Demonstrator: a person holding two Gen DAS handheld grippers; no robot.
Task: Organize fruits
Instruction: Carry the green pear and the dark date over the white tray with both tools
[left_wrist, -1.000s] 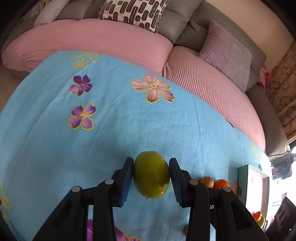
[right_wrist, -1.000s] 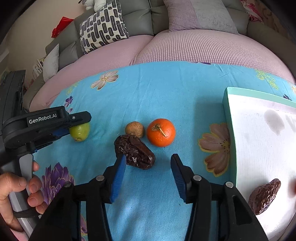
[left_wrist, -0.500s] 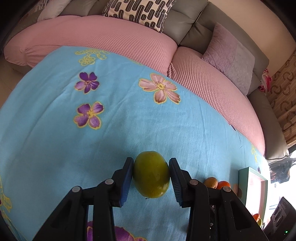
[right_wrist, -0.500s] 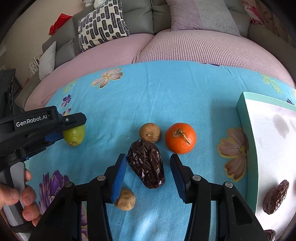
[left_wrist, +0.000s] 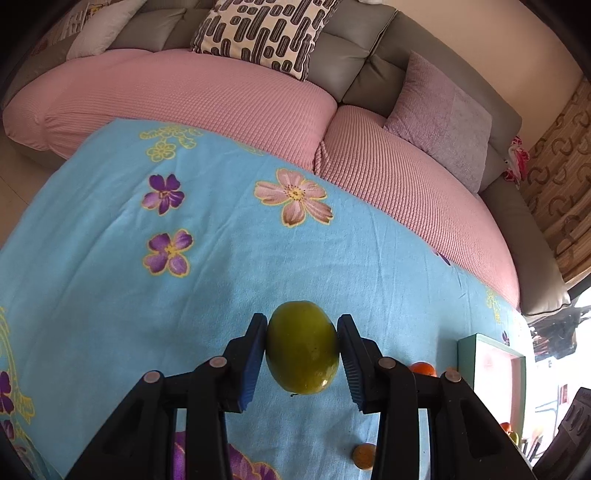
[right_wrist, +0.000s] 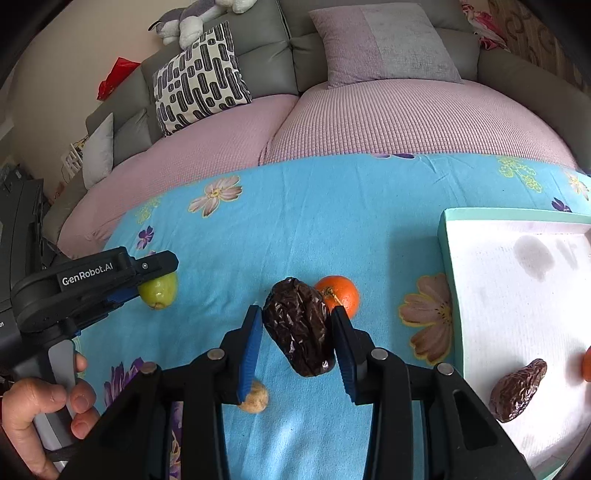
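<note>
My left gripper is shut on a green fruit and holds it above the blue flowered cloth; it also shows in the right wrist view. My right gripper is shut on a dark wrinkled date, which looks lifted off the cloth. An orange lies just behind the date. A small tan fruit lies on the cloth under the left finger. A white tray with a green rim at the right holds another date.
The blue cloth covers the table in front of a pink and grey sofa. In the left wrist view the tray, an orange and a small orange-brown fruit lie to the right.
My right gripper moved forward over the date and closed on it. The small tan fruit now lies below the gripper. My left gripper still holds the green fruit, shifted slightly.
</note>
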